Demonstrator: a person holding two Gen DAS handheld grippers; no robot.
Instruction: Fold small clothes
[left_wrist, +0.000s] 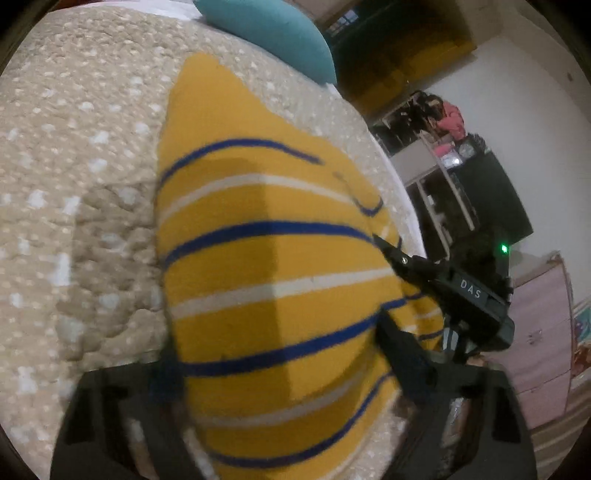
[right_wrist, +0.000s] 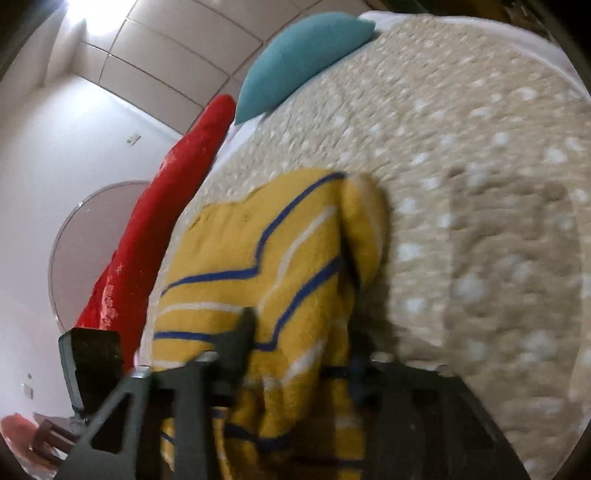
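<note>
A: What is seen nearest in the left wrist view?

B: The left gripper (left_wrist: 280, 354) is found at the bottom, its two dark fingers spread on either side of the yellow striped garment (left_wrist: 269, 258). The cloth passes between them, but no pinch by the pads can be made out, so the gripper is taken as released (the picture is blurred there).

A: And the right gripper?

B: In the right wrist view the right gripper (right_wrist: 299, 332) is seen with a bunched fold of the yellow striped garment (right_wrist: 295, 266) running between its fingers. Whether the cloth is clenched or only lying between them cannot be told. In the left wrist view its dark finger (left_wrist: 391, 254) is seen touching the garment's right edge.

A: Where is the garment laid?

B: It is spread on the beige spotted bedspread (left_wrist: 85, 166), near the bed's right edge in the left wrist view, blue and white stripes running across it.

A: And farther off?

B: A teal pillow (left_wrist: 273, 33) is placed at the far end of the bed. A red cloth (right_wrist: 162, 229) is seen hanging beyond the bed's left side in the right wrist view.
</note>
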